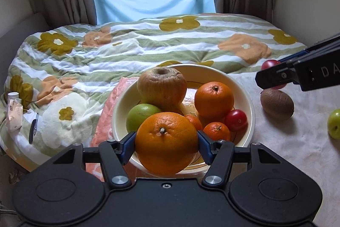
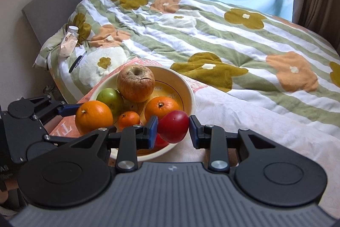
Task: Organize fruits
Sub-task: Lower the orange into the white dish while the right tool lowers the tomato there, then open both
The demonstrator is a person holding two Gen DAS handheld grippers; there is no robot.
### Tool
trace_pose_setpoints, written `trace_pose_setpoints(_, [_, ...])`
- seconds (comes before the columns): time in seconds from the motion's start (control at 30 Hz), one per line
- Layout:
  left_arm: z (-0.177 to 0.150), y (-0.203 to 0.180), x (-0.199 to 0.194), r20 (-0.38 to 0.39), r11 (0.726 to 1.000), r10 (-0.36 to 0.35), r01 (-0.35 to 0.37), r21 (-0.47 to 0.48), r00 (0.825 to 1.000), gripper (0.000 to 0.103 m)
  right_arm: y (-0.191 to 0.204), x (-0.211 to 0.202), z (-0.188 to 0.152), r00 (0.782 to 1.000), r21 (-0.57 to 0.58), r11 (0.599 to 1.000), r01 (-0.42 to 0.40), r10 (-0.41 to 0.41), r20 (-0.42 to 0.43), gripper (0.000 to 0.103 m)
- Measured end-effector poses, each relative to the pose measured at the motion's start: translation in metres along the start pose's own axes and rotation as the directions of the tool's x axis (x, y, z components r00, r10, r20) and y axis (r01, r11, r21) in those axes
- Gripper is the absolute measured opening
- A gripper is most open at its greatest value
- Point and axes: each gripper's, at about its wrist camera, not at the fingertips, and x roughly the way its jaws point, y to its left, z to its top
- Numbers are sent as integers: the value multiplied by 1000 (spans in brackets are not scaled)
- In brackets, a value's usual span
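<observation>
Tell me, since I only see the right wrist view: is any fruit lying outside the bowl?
Observer: Yes, a brown kiwi lies on the pale cloth right of the bowl.
Operator: Anything else out there?
Observer: A green fruit sits at the far right edge, apart from the kiwi.
Operator: Is the orange in the left gripper clamped on both sides?
Observer: Yes, a blue pad presses each side of it.
</observation>
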Motion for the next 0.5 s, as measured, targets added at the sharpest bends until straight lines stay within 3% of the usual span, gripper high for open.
trace_pose_setpoints(0.17, [-1,-3,5,-1,1000,-16,16,25,1000,68,-1,12,4,1000,9,1000,3,-3,-15,47])
trace_pose_setpoints(0.27, [1,-4,-3,46,999,-12,10,44,999,94,-2,16,6,1000,11,1000,3,-3,-20,46])
trace_pose_setpoints(0.5, [1,3,-19,67,999,-24,22,36,997,95,4,27,14,1000,-2,1000,-12,12,-25,46])
